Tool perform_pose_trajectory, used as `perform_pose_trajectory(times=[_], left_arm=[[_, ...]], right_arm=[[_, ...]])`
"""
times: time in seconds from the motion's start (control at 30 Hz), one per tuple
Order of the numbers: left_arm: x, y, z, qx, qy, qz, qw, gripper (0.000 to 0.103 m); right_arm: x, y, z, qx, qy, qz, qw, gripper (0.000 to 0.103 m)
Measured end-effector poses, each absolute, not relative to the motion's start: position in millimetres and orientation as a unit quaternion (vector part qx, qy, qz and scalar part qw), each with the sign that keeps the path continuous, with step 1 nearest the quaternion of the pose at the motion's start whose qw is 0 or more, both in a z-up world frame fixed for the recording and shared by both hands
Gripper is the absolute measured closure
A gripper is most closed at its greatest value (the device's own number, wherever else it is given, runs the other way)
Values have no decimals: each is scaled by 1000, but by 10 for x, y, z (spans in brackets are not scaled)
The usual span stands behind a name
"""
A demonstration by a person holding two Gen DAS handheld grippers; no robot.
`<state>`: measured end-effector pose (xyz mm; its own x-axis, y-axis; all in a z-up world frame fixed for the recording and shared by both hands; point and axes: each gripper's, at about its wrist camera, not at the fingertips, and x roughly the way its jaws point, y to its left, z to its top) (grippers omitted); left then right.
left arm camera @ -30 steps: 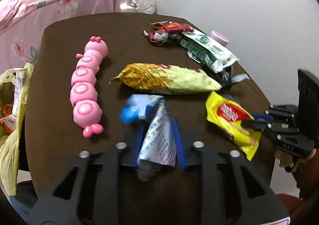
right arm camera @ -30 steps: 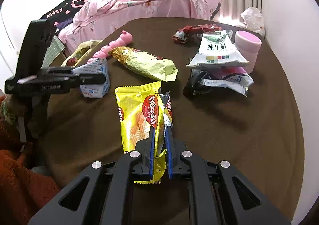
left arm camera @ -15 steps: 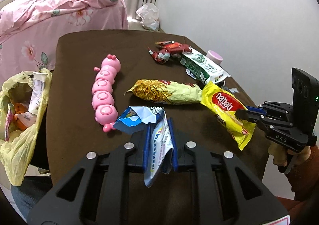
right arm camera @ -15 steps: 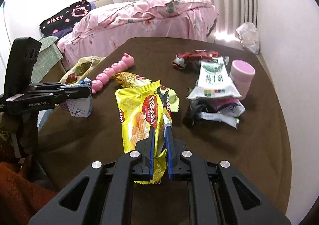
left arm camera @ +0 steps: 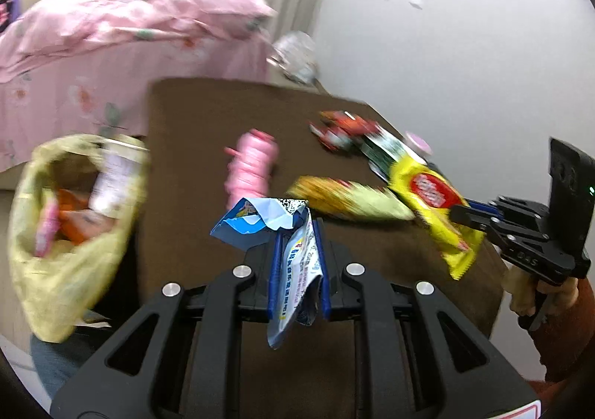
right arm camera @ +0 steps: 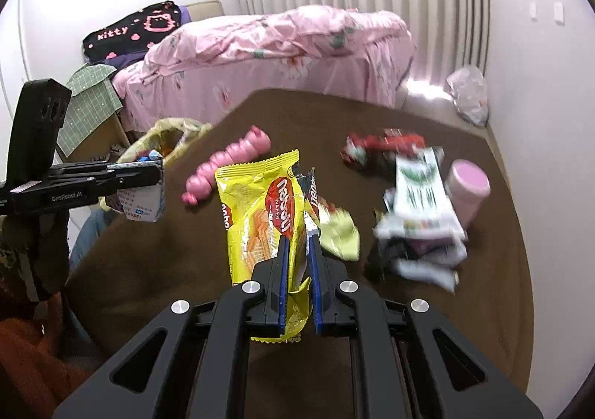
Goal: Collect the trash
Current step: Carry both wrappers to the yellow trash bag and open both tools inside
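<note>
My left gripper [left arm camera: 298, 229] is shut on a crumpled blue and white wrapper [left arm camera: 293, 259], held above the near edge of the brown table [left arm camera: 193, 144]. In the right wrist view the same left gripper [right arm camera: 158, 173] holds that wrapper [right arm camera: 143, 201] at the left, close to the yellow trash bag [right arm camera: 167, 132]. My right gripper [right arm camera: 298, 244] is shut on a yellow wafer wrapper [right arm camera: 260, 210], lifted off the table; the left wrist view shows this wrapper [left arm camera: 431, 203] hanging from the right gripper [left arm camera: 455, 212]. The yellow bag [left arm camera: 67, 218] hangs open beside the table's left edge with trash inside.
On the table lie a pink caterpillar toy [right arm camera: 227, 162], a gold and green wrapper [left arm camera: 346, 199], red wrappers [right arm camera: 383, 144], a green and white carton [right arm camera: 420, 196] over dark wrappers, and a pink cup [right arm camera: 466, 192]. A pink bed [right arm camera: 279, 47] stands behind.
Both grippers have risen with their wrappers off the table. The left one has swung left, bringing the yellow bag further into its view.
</note>
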<state>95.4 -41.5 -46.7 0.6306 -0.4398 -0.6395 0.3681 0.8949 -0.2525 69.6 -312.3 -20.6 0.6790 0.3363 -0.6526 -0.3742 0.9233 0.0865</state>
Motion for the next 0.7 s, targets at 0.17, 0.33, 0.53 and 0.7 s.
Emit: perform_pose_trajectory(times=[0.17, 0.33, 0.53, 0.7], left_arm=[[1072, 448, -374, -117, 340, -119, 926, 88], [1218, 1130, -534, -186, 335, -24, 923, 88], [1430, 1447, -839, -221, 344, 2, 913, 88], [1620, 1542, -1108, -242, 360, 14, 901, 88]], right_arm=[[1129, -2502, 79, -59, 321, 267, 907, 92], [1829, -1607, 66, -71, 351, 340, 870, 92], [2640, -839, -290, -109, 424, 338, 833, 92], [2848, -348, -662, -154, 465, 352, 798, 92]])
